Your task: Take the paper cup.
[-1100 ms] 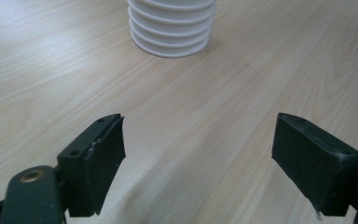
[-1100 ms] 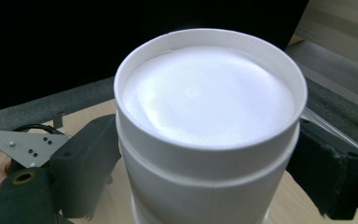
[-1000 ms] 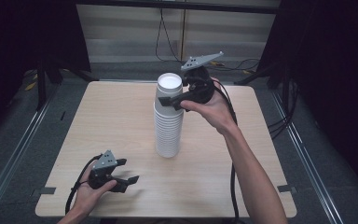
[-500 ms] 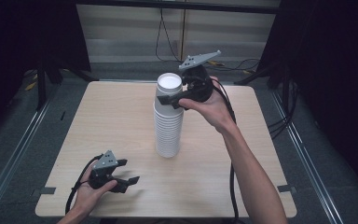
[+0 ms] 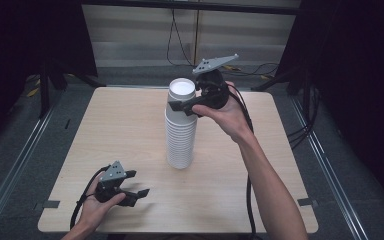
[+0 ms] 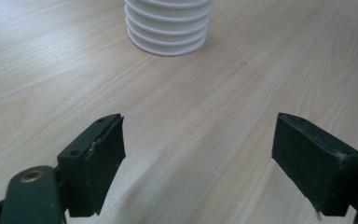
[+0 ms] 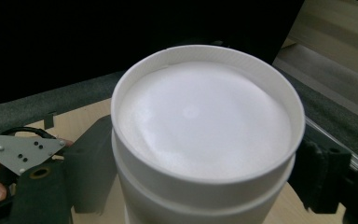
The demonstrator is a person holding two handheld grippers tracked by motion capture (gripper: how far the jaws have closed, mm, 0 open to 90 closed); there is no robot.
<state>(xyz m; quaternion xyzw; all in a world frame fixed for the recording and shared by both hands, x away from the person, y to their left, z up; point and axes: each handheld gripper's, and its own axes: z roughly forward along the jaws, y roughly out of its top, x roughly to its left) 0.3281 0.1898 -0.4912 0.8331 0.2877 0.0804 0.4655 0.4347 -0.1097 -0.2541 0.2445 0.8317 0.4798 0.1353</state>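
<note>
Right gripper view shows my right gripper with jaws closed around the top cup of the cup stack at mid-table. My left gripper rests near-left, jaws wide, holding nothing, well apart from the stack.

In the left gripper view the cup stack is cut off at the top edge, just its bottom rims showing. In the right gripper view the top cup hides the stack below and most of both jaws.
</note>
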